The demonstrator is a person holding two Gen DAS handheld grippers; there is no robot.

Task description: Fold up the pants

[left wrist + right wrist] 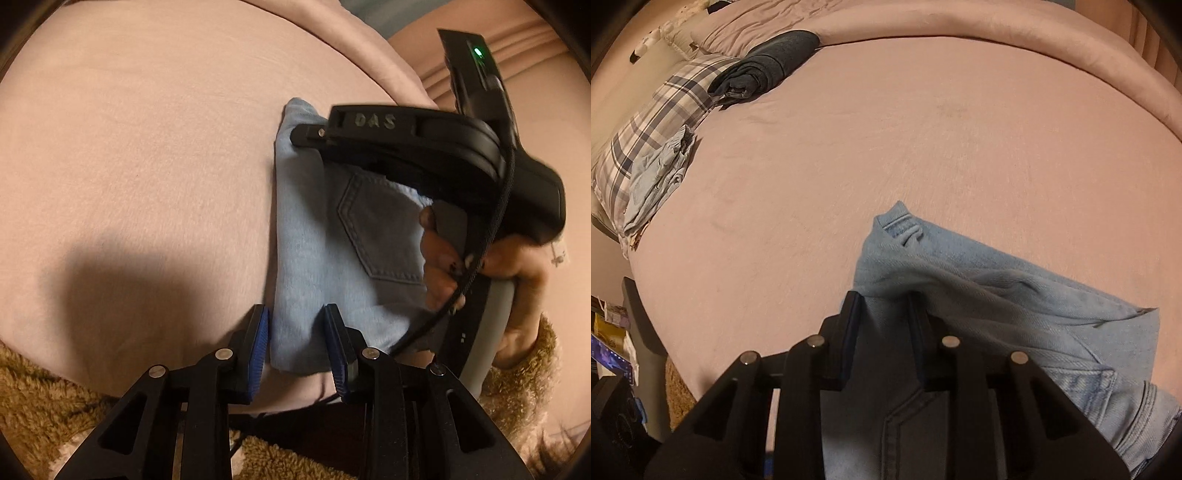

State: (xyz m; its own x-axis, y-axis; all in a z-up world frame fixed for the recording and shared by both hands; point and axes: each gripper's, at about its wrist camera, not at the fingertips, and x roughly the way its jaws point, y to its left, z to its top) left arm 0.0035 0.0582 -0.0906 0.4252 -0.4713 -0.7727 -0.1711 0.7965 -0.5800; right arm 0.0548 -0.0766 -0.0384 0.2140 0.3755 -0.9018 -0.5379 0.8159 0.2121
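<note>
Light blue denim pants (325,254) lie folded into a compact stack on the pink bedspread (140,155), back pocket up. My left gripper (297,343) is open, its blue pads either side of the stack's near left corner, apparently not pinching it. My right gripper (310,133) reaches over the stack's far end, hand on its handle. In the right wrist view the right gripper (884,306) has its fingers either side of a raised fold of the pants (997,295), apparently gripping it.
A rolled dark towel (768,66), a plaid pillow (665,122) and a folded pale blue garment (657,181) lie at the bed's far left. Clutter stands beyond the bed's left edge (613,332). A brown fuzzy sleeve (37,406) shows at the bottom.
</note>
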